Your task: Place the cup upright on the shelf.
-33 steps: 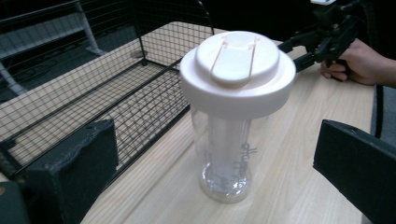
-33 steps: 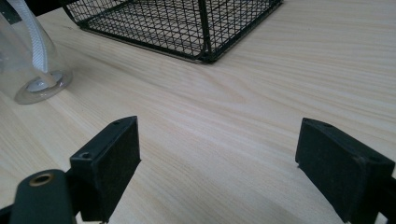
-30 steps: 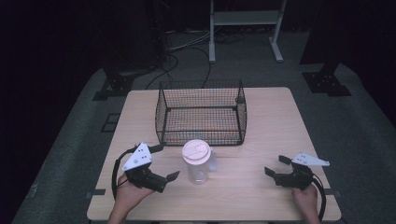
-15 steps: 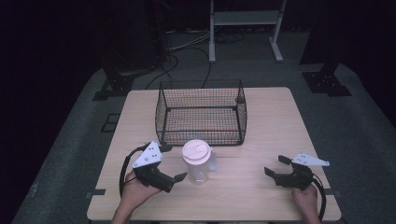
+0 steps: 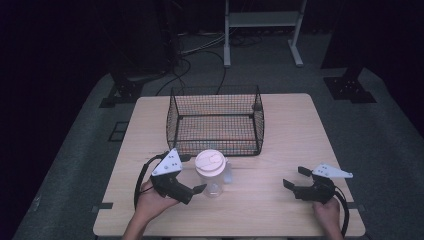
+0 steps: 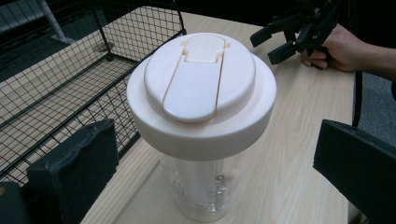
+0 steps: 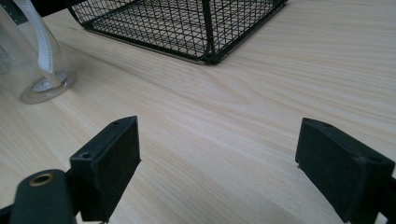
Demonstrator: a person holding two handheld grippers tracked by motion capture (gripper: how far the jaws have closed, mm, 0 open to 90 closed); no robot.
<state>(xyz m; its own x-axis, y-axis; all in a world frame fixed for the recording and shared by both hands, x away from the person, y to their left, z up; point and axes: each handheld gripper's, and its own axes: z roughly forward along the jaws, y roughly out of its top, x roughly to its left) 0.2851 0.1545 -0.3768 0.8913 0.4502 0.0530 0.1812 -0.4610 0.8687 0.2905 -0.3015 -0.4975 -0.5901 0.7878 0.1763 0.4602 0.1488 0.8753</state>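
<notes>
A clear cup (image 5: 212,175) with a big white lid (image 6: 201,91) stands up straight on the wooden table (image 5: 300,125). The cup is just in front of the black wire basket (image 5: 215,120), near its front wall, close to it but I cannot tell if they touch. The lid has a flat flap on top, and the flap is closed. Through the clear side of the cup I can see something white inside it.

The left gripper (image 5: 192,186) is right beside the cup, on the cup's left side. Its jaws are spread wide. From the left gripper view, one black jaw is on each side of the cup, and the cup sits in the gap between them. The jaws do not press on the cup. A hand (image 5: 150,202) holds this gripper from below, near the front edge of the table.

The right gripper (image 5: 296,179) is well apart from the cup, far over on the cup's right side. Its jaws are spread wide too, with only bare table between them. It points toward the cup. Another hand (image 5: 327,212) holds it, low over the table.

The basket is open at the top.
</notes>
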